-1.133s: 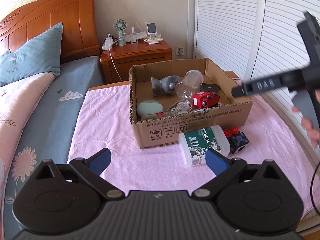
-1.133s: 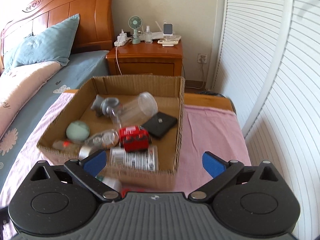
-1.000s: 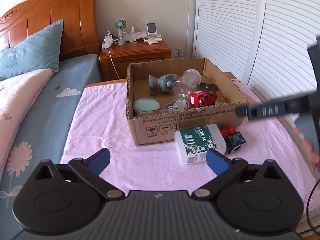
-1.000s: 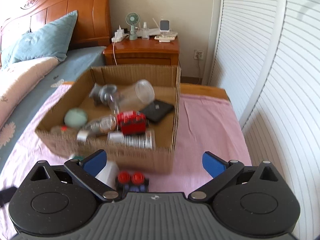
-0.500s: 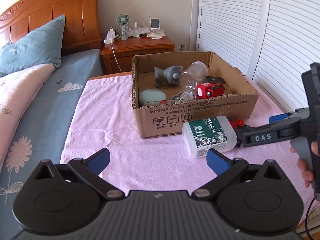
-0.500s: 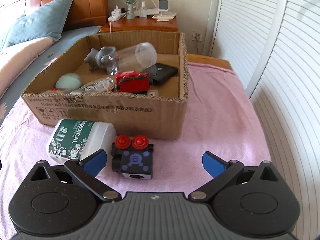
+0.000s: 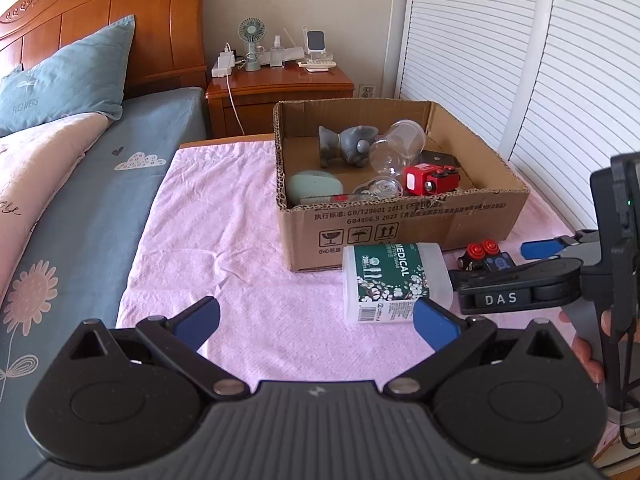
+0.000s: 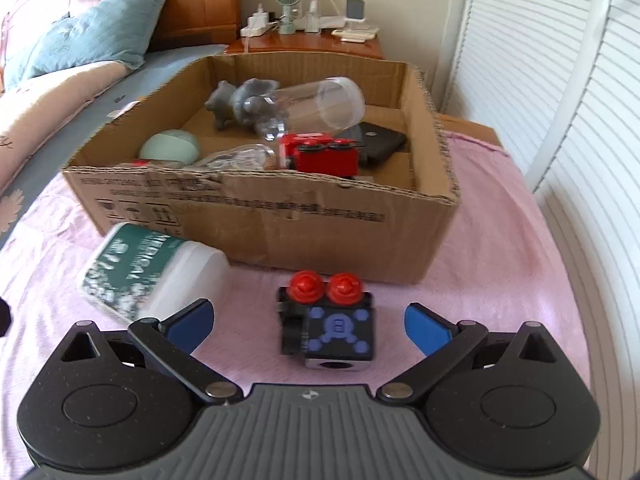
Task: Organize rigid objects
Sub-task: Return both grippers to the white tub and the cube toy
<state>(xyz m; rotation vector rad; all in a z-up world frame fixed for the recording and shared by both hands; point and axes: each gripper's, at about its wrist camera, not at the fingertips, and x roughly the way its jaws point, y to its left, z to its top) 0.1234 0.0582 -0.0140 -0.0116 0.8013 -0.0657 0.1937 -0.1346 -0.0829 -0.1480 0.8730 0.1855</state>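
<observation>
Black toy cube (image 8: pixel 330 326) with 2 red knobs, on pink cloth (image 8: pixel 492 240) at 6 o'clock of cardboard box (image 8: pixel 280 216), now framed between right gripper (image 8: pixel 306 320) fingers, spread apart, after descending. Left gripper (image 7: pixel 316 320) likewise agape, idle near medical swab jar (image 7: pixel 390 282). Grasp probably next.

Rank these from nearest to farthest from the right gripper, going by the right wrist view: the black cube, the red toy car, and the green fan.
From the right gripper:
1. Black cube, on the pink cloth between the open fingers.
2. Red toy car, inside the box.
3. Green fan, on the nightstand behind the box.
</observation>
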